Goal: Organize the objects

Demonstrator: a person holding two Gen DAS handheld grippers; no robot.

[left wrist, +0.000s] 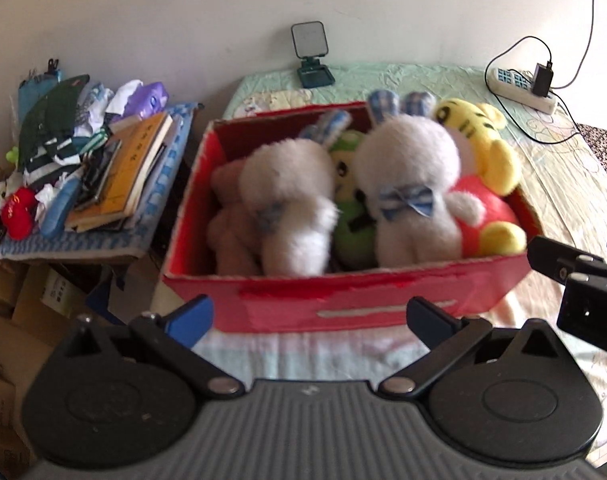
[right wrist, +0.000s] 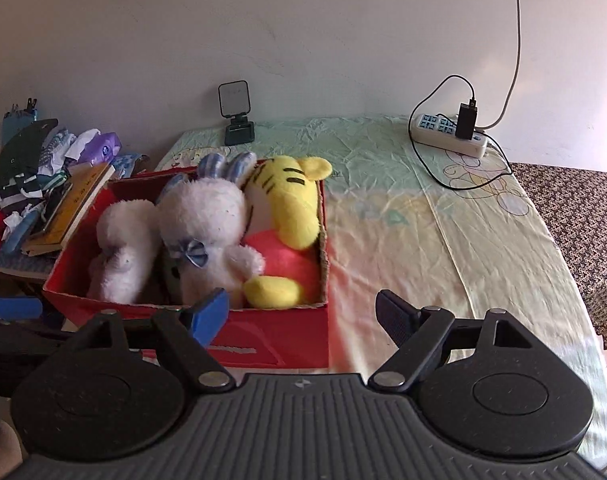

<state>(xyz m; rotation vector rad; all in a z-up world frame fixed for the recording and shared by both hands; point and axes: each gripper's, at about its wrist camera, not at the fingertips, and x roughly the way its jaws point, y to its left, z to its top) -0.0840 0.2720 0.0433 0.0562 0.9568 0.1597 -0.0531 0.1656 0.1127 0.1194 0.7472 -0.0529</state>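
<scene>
**Plush toys packed in the red box on the bed**

Plush toys fill a red cardboard box (left wrist: 343,300) that sits on a pale patterned bed sheet (right wrist: 423,240). A white bunny with a blue checked bow (left wrist: 407,192) sits upright near the middle, its checked ears rising above the box rim. Just beside it, on the box's right end, a yellow tiger in a red outfit (left wrist: 491,176) presses against the bunny. On the bunny's other side a second white plush (left wrist: 287,196) leans over, with a green toy (left wrist: 349,200) wedged between the 2 white ones and a beige plush (left wrist: 229,216) tucked at the left end.

The left gripper (left wrist: 309,316) is spread wide and empty, its fingers level with the box's near wall. The right gripper (right wrist: 301,314) is likewise wide apart and holds nothing, its blue fingertip in front of the box's near right corner.

Beside the bed, at left, a low stand carries a heap of books (left wrist: 123,172) and crumpled clutter. Against the wall stand a small phone holder (right wrist: 237,120) and a white power strip (right wrist: 447,136) with a black charger plugged in.
</scene>
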